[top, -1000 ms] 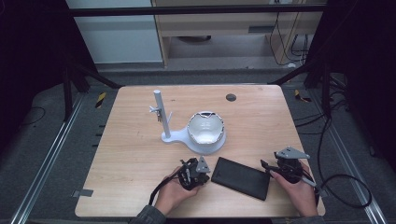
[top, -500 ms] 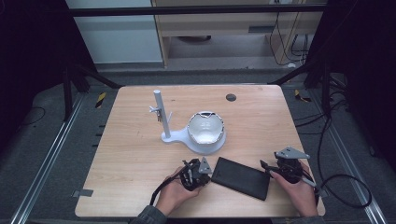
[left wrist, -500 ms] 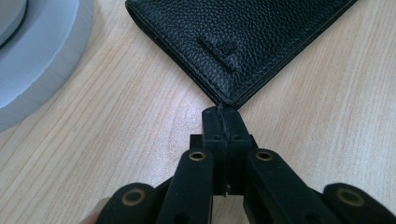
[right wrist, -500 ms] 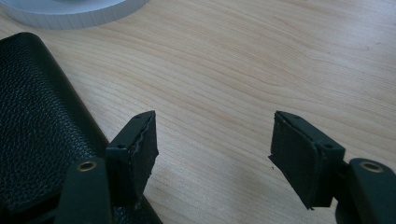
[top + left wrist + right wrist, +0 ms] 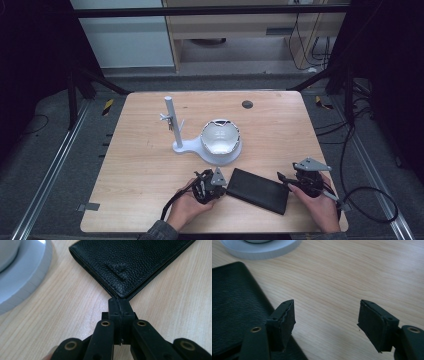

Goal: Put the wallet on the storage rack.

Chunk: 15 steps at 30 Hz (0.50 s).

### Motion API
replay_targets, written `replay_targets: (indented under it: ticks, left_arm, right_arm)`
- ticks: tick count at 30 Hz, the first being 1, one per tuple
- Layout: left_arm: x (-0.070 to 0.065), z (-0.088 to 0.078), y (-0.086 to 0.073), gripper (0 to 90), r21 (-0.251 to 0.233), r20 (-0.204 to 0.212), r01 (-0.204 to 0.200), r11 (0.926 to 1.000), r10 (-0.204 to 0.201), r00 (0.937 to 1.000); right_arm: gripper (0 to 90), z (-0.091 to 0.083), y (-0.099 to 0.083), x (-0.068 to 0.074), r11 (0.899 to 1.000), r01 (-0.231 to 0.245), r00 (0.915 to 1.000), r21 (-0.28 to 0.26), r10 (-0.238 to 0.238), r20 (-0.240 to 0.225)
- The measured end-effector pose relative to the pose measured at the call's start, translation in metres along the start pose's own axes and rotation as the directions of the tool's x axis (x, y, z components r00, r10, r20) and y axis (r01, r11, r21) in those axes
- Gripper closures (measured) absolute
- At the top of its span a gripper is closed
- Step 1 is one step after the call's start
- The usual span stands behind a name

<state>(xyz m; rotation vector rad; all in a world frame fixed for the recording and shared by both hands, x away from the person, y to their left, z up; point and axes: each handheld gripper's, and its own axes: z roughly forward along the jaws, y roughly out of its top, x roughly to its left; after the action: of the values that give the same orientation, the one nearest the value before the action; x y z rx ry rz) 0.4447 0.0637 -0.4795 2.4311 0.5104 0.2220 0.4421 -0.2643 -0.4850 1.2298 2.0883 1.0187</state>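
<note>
Wallet [image 5: 258, 190] flat on bench [image 5: 150, 160], near edge, between hands. Left hand-held gripper [image 5: 119, 305]: jaws together, tips at wallet corner, nothing clamped. Right hand-held gripper [image 5: 325, 322]: jaws apart, just been opening, nothing between. Advice: slide one jaw under right edge, then clamp. Farther: white stand [image 5: 207, 145].

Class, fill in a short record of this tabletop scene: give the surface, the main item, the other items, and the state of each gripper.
Surface: light wooden table
Main item: flat black grained-leather wallet, lying closed between the grippers
Other items: white stand with upright post and round base carrying a white bowl-shaped piece
Left gripper: jaws shut, tips at the wallet's corner, nothing between them
Right gripper: jaws have just been opening, bare table between them, one jaw over the wallet's edge
</note>
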Motion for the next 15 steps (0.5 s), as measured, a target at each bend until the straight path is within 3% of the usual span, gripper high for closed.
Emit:
replay_targets:
  ticks: [8,15]
  left_arm:
    - [0.003,-0.005,0.001,89.6,-0.083,0.018,0.055,0.9951,-0.053,0.9984]
    - [0.003,-0.001,0.005,88.2,-0.106,0.04,0.082,0.991,-0.078,0.9962]
  right_arm:
    - [19.6,-0.016,0.008,0.035,0.997,0.068,0.9945,-0.022,-0.069,-0.079]
    - [13.2,-0.026,0.004,0.059,0.993,0.114,0.9848,-0.024,-0.116,-0.129]
